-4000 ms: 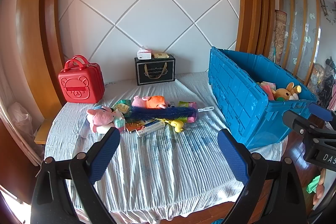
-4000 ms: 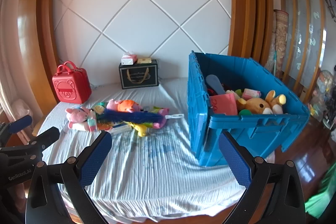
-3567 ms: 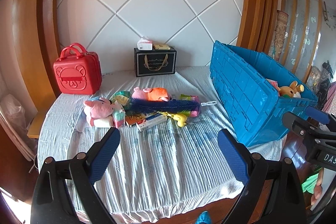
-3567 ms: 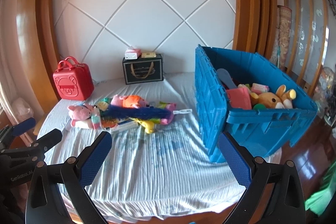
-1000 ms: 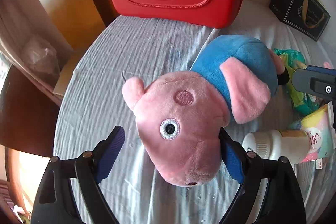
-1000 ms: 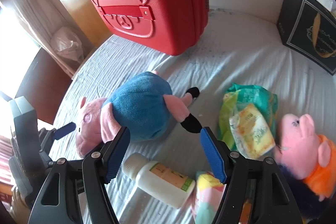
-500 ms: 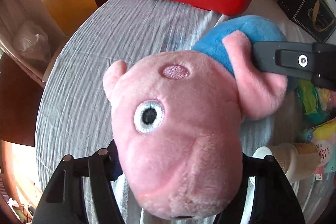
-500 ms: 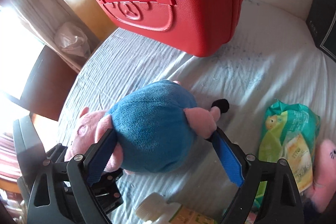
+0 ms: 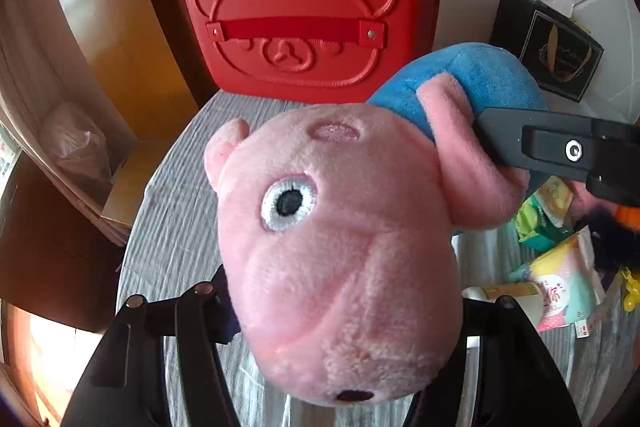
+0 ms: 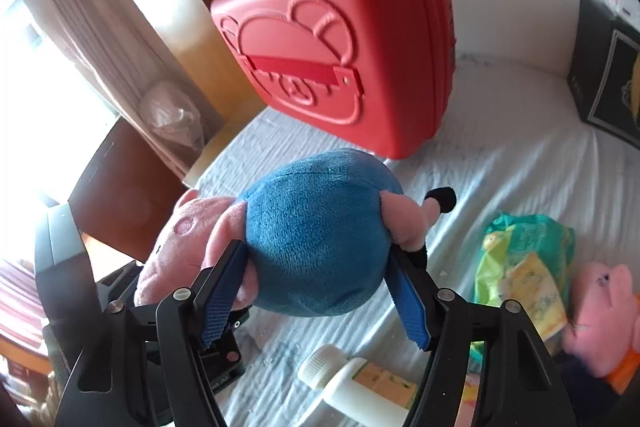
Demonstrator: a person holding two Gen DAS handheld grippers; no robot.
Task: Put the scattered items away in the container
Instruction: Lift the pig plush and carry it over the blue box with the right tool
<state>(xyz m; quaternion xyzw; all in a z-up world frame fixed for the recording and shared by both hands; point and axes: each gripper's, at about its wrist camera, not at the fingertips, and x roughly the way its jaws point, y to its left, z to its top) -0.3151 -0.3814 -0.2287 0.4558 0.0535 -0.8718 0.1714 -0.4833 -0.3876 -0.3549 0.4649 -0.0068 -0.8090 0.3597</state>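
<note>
Left wrist view: left gripper [image 9: 344, 311], black arms with blue pads, closed on the head of a pink plush pig in a blue body [image 9: 340, 251]; its jaws have just been closing, the head fills the gap between them. Right gripper [image 10: 316, 287], same make, blue pads [image 10: 222, 297] pressed against both sides of the toy's round blue body; jaws likewise just closing, body between them. In the left view one black finger of the right gripper lies against the pig's pink arm and blue back. The pig appears lifted clear of the pale grey ribbed cloth [image 10: 500, 155] that covers the surface.

Nearby, on the cloth:
- white bottle with a ribbed cap and yellow label [image 10: 360, 383], lying on its side just below the right gripper;
- green and yellow crinkled packet [image 10: 524, 259], right of the pig;
- second pink plush pig in orange [image 10: 604, 311], at the right edge;
- pastel tissue packet [image 9: 560, 279], beside the bottle.

Further back:
- red hard-shell case with an embossed bear face and two handles [image 9: 304, 11], upright;
- black box with gold trim [image 9: 548, 51], against the white wall.

No container shows in either view.
</note>
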